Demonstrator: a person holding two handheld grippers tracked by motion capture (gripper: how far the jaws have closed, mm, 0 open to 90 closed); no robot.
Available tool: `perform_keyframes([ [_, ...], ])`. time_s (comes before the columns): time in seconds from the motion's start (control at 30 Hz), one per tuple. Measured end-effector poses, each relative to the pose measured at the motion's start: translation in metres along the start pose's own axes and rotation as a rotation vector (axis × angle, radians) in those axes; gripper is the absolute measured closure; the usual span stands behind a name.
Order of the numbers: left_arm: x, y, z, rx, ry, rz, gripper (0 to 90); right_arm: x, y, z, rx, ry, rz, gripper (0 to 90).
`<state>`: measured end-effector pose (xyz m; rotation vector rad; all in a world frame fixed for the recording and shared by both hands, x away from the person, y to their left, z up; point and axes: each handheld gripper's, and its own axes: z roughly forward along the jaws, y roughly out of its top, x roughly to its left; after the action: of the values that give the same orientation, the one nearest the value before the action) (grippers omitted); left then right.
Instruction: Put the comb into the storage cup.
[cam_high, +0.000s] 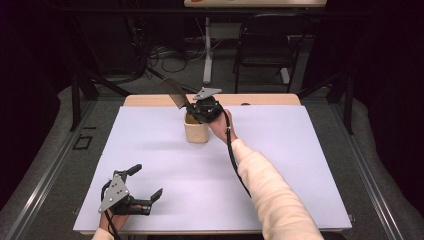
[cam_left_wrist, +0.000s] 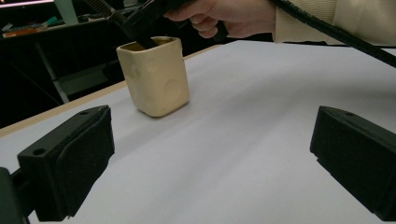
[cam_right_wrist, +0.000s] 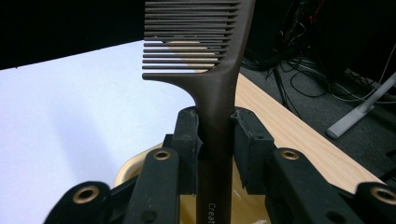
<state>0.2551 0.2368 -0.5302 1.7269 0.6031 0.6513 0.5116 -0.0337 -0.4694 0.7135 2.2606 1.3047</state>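
Note:
A cream cup (cam_high: 195, 131) stands upright near the far middle of the white table cover (cam_high: 150, 160). My right gripper (cam_high: 192, 107) hovers over the cup's mouth, shut on a dark brown comb (cam_right_wrist: 212, 93). The comb's handle sits between the pads (cam_right_wrist: 189, 149) and runs down into the cup (cam_right_wrist: 135, 165); its teeth stick up and away, toward the far left in the high view, where the comb (cam_high: 175, 93) slants above the cup. My left gripper (cam_high: 148, 184) rests open at the near left with nothing between its jaws. In the left gripper view the cup (cam_left_wrist: 154, 77) stands ahead.
A wooden table edge (cam_high: 260, 99) shows beyond the white cover. A black chair (cam_high: 265, 42) and a white table leg (cam_high: 207, 50) stand on the floor behind, among cables. The person's cream sleeve (cam_high: 275, 195) crosses the near right part of the cover.

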Motion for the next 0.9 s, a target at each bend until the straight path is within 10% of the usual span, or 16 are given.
perform_keyframes([
  [0.67,0.0,0.0,0.0,0.001,0.0,-0.001,0.0,0.002,0.001,-0.001,0.029,-0.001,0.005,69.8],
  [0.9,-0.001,0.0,-0.001,0.001,-0.001,0.002,0.0,-0.001,0.006,-0.02,0.065,0.01,0.057,24.4],
])
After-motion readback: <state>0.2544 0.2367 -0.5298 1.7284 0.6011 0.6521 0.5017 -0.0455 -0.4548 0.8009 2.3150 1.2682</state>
